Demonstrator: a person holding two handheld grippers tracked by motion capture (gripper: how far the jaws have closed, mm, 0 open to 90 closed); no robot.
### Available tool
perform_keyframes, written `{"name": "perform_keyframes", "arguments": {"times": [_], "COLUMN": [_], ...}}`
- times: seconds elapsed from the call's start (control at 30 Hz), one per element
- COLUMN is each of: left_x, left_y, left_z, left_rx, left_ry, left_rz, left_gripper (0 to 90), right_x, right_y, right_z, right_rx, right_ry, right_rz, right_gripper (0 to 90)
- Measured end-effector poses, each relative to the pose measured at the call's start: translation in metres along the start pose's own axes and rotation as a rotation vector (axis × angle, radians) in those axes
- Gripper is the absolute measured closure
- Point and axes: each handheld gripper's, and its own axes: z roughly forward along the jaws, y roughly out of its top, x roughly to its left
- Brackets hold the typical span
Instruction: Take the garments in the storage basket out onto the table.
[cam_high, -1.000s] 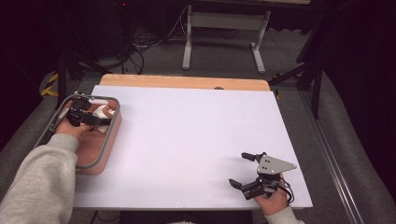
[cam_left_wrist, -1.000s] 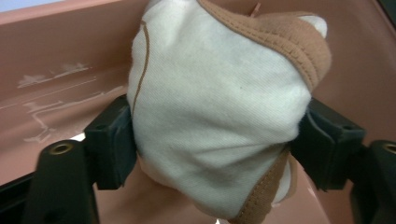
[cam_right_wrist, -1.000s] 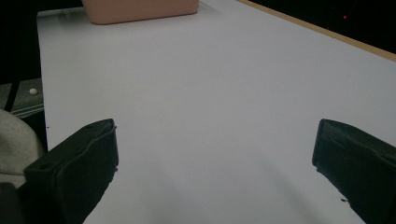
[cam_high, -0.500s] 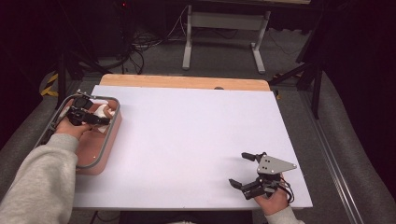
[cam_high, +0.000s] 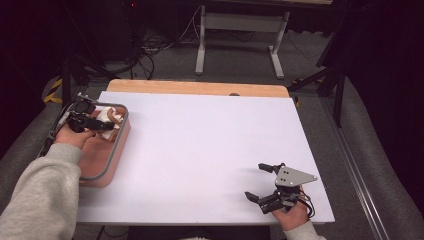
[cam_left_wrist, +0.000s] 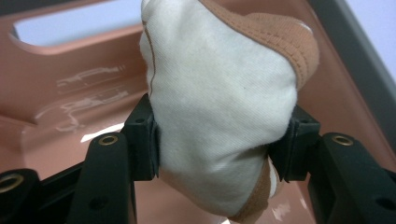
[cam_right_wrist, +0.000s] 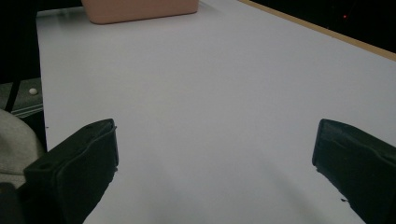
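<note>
A bunched white cloth (cam_left_wrist: 219, 93) with tan ribbed trim sits between the two black pads of my left gripper (cam_left_wrist: 222, 140), which press into its sides. The left gripper (cam_high: 100, 125) reaches into the far end of a pink basket (cam_high: 120, 145) with a grey rim at the table's left edge, and the cloth (cam_high: 107, 116) shows as a pale lump at its tip. The basket's glossy pink wall (cam_left_wrist: 70, 70) rises behind the cloth. My right gripper (cam_high: 255, 181) rests near the front right of the white tabletop, jaws wide open with nothing between them (cam_right_wrist: 215, 154).
The white tabletop (cam_high: 200, 145) stretches between the two hands, with a wooden strip (cam_high: 200, 87) along its far edge. The pink basket (cam_right_wrist: 140, 9) shows far off in the right gripper view. Dark floor, cables and a metal stand lie beyond the table.
The left gripper's jaws have closed onto the white cloth inside the basket, and the hand shifted slightly. The right gripper has stayed where it was.
</note>
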Motion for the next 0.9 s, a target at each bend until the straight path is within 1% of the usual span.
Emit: {"name": "perform_keyframes", "arguments": {"times": [0.07,0.13,0.17,0.27,0.3,0.33,0.37,0.43,0.47,0.5,0.67,0.9], "left_x": [-0.001,-0.003,-0.005,-0.009,-0.009,-0.01,-0.012,-0.014,-0.014,-0.016,-0.022,-0.027], "left_y": [0.0,0.001,0.002,0.002,0.002,0.003,0.003,0.004,0.004,0.005,0.005,0.006], "left_z": [-0.002,-0.007,-0.011,-0.018,-0.018,-0.021,-0.025,-0.031,-0.031,-0.035,-0.044,-0.056], "left_rx": [-0.004,-0.02,-0.031,-0.056,-0.056,-0.072,-0.094,-0.116,-0.116,-0.13,-0.162,-0.218], "left_ry": [0.003,0.01,0.021,0.027,0.027,0.033,0.026,0.011,0.011,-0.002,-0.002,-0.017], "left_rz": [-0.003,0.008,0.013,0.014,0.014,0.016,0.017,0.016,0.016,0.025,0.039,0.039], "left_gripper": [45.2,45.2,45.2,45.2,45.1,45.1,45.1,45.1,45.0,45.0,44.9,44.8], "right_x": [0.0,0.0,0.0,0.0,0.0,0.001,0.001,0.001,0.001,0.001,0.0,0.0], "right_y": [0.0,0.0,0.0,0.0,0.0,0.0,0.0,0.0,0.0,0.0,0.0,0.0], "right_z": [0.0,0.0,0.0,0.001,0.001,0.001,0.001,0.001,0.001,0.001,0.002,0.002], "right_rx": [-0.002,-0.001,-0.002,0.0,0.001,0.0,0.0,0.0,0.0,0.0,0.001,0.0], "right_ry": [0.002,0.001,0.001,0.002,0.002,0.003,0.002,0.003,0.003,0.003,0.003,0.005], "right_rz": [-0.002,0.0,0.001,0.0,-0.001,-0.002,-0.001,-0.001,-0.001,-0.001,0.0,0.001], "right_gripper": [0.9,0.9,0.9,0.9,0.9,0.9,0.9,0.9,0.9,0.9,0.9,0.9]}}
